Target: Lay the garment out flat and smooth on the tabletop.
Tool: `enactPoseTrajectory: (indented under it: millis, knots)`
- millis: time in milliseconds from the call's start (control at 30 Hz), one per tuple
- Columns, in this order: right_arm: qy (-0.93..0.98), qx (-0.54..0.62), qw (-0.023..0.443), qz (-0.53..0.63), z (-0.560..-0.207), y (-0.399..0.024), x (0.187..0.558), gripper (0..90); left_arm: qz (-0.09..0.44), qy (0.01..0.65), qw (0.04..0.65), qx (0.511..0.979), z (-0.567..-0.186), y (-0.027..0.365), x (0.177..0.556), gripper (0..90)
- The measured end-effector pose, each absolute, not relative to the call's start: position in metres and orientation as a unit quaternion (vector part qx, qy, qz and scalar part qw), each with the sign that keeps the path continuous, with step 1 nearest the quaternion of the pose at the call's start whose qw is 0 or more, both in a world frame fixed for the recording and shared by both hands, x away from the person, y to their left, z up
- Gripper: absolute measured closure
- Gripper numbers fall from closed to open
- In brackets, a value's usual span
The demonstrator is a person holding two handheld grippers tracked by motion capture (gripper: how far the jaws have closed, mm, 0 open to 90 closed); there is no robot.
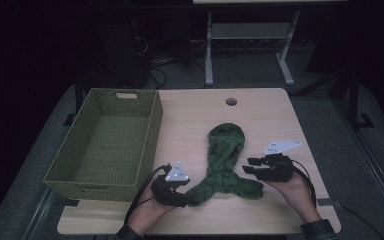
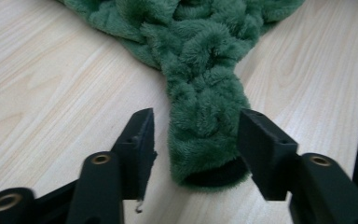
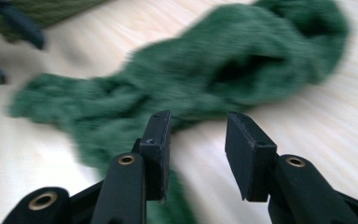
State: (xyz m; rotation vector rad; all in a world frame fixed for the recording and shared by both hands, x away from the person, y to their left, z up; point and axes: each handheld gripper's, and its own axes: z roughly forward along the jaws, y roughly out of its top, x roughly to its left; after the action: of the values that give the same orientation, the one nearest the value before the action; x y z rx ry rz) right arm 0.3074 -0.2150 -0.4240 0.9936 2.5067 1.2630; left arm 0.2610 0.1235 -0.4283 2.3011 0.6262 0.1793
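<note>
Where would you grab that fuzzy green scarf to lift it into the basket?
Probably at an end. The green scarf lies flat on the table, its two tails splayed toward the person. The left tail's tip sits between the left tool's open jaws, so closing there, coming in low from the near edge, looks easiest.

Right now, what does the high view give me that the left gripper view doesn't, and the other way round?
The high view adds the green woven basket at the table's left, the right gripper beside the scarf's other end, and the whole green knitted scarf lying forked on the wooden table. The left gripper view adds the close detail: the left gripper has its jaws open, with the scarf's end lying between them and a gap on the left-hand side. Both share the scarf, the tabletop and the left gripper at the scarf's end.
</note>
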Motion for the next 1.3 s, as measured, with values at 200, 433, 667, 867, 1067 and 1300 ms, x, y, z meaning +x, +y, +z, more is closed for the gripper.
enactPoseTrajectory:
  millis: [200,433,667,867,1067,1300]
  knots:
    - [0.851,0.299,0.047,0.429,-0.424,-0.185,0.295,60.4,0.069,0.242,0.362,0.898,-0.432,0.13,0.251,35.2]
    - [0.864,0.257,0.018,0.432,-0.426,-0.146,0.286,63.7,0.068,0.245,0.356,0.899,-0.441,0.134,0.246,25.5]
    - [0.874,0.225,-0.007,0.43,-0.433,-0.111,0.282,64.6,0.064,0.249,0.341,0.904,-0.447,0.138,0.242,19.7]
    - [0.89,0.203,-0.011,0.408,-0.441,-0.088,0.278,64.3,0.067,0.248,0.327,0.91,-0.452,0.137,0.235,18.0]
    - [0.9,0.191,-0.006,0.391,-0.447,-0.073,0.276,63.8,0.068,0.25,0.315,0.913,-0.456,0.137,0.236,17.5]
    - [0.91,0.186,0.002,0.371,-0.456,-0.065,0.278,72.3,0.069,0.249,0.308,0.916,-0.457,0.137,0.236,17.5]
